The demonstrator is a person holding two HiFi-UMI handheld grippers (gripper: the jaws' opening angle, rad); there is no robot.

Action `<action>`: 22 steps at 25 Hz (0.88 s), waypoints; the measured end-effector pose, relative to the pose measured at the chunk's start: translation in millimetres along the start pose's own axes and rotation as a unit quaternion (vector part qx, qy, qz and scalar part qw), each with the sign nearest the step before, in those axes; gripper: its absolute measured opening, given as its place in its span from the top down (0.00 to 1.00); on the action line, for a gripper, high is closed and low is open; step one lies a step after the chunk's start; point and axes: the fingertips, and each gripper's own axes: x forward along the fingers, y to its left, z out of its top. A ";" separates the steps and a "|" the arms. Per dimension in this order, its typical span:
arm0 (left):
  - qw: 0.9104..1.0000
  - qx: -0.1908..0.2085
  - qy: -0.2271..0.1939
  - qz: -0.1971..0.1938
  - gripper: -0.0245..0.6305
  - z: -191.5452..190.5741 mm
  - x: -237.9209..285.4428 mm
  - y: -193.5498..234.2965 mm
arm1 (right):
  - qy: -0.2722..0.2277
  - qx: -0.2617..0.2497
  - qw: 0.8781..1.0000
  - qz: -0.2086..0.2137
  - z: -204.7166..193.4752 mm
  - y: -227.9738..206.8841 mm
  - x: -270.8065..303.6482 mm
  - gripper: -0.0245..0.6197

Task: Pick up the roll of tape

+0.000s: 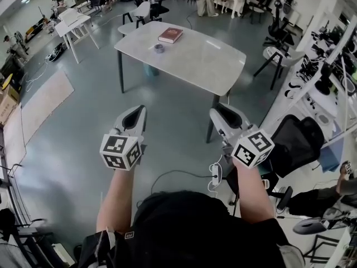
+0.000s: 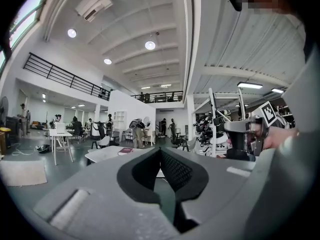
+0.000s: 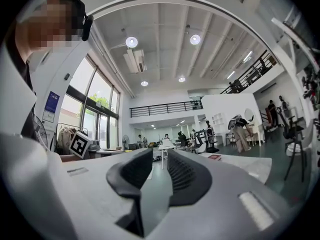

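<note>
Nearest the person, over the open floor (image 1: 72, 149), both units are held level and point toward the far end of the room. The left hand-held gripper (image 1: 135, 113) has its jaw tips pressed together, with nothing between the pads. The right hand-held gripper (image 1: 222, 112) has its jaws standing a little apart, and its own view shows only floor and distant room through the gap, so it carries nothing. A stretch of bare floor separates both units from the bench (image 1: 215, 66), which stands well apart from them, farther into the room. The roll of tape (image 1: 159, 48) rests on the far left part of the bench top, just near of a red book (image 1: 170, 35) and close beside it. It reads as a small ring lying flat, though it is too small here to confirm this. The deciding relation is bearing: the roll lies straight ahead and slightly right of the left unit, and well to the left of the right unit, so the left unit is judged the nearer. Neither can reach the roll from this position, so the person must first close the distance to the bench.
</note>
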 end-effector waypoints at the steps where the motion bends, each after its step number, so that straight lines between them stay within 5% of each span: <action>1: 1.000 0.000 -0.001 0.000 0.95 0.0 1.4 -2.0 | 0.001 -0.002 1.000 -0.001 0.1 -2.3 -1.4 0.80; 13: 1.000 -0.005 0.005 -0.007 0.95 -5.9 28.5 8.0 | 0.019 0.003 1.000 -0.011 -14.5 -31.2 11.4 0.67; 22: 1.000 -0.023 -0.003 -0.017 0.95 -8.6 98.3 82.6 | 0.036 0.009 0.999 -0.021 -24.7 -72.7 96.6 0.62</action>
